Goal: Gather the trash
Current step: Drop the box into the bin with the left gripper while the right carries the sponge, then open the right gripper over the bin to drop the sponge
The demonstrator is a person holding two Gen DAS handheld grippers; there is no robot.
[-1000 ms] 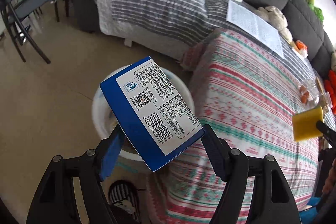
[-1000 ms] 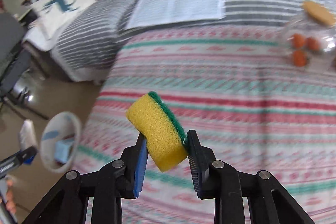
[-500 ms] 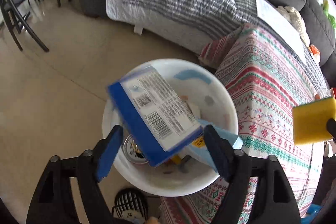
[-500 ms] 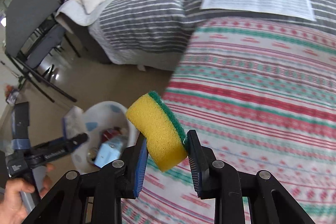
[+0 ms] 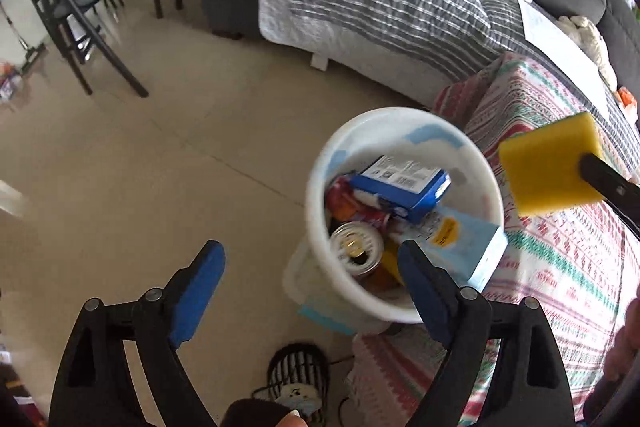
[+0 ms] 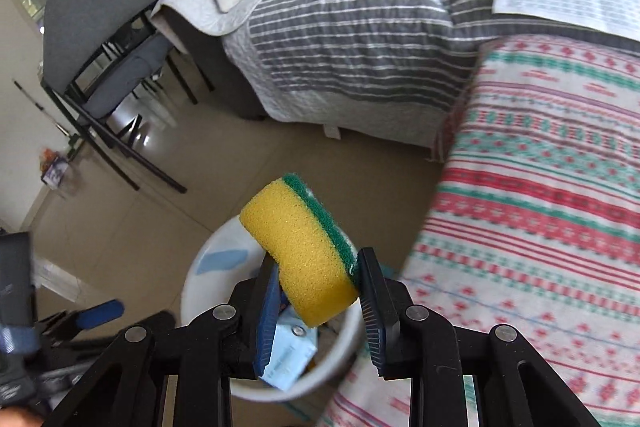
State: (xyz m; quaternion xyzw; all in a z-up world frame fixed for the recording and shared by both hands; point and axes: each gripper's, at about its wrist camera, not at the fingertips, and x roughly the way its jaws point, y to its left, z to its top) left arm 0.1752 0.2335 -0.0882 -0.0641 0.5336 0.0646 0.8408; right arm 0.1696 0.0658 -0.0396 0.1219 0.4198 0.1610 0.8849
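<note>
**Sponge held over bin; left gripper empty**

The right gripper was closed on a yellow-and-green sponge, pinched low on the block so most of it stood clear above the fingers. It hung directly over the white bin, which suggested the drop was the step in hand. A low pinch like that should have let the sponge fall free once the jaws parted.

The left gripper was wide open with nothing between its blue pads. It sat at the near-left side of the bin, one finger over the rim, leaving the mouth largely clear from above.

The bin stood on the floor, tight against the corner of the bench with its patterned cloth; trash lifted from the bench had a short carry.

Bin contents, as far as visible:
- blue box, lying label-up on top
- pale blue carton, leaning at the right wall
- can, end-on, near side
- red and orange wrappers underneath, not identifiable

Roughly half full by my estimate.
</note>
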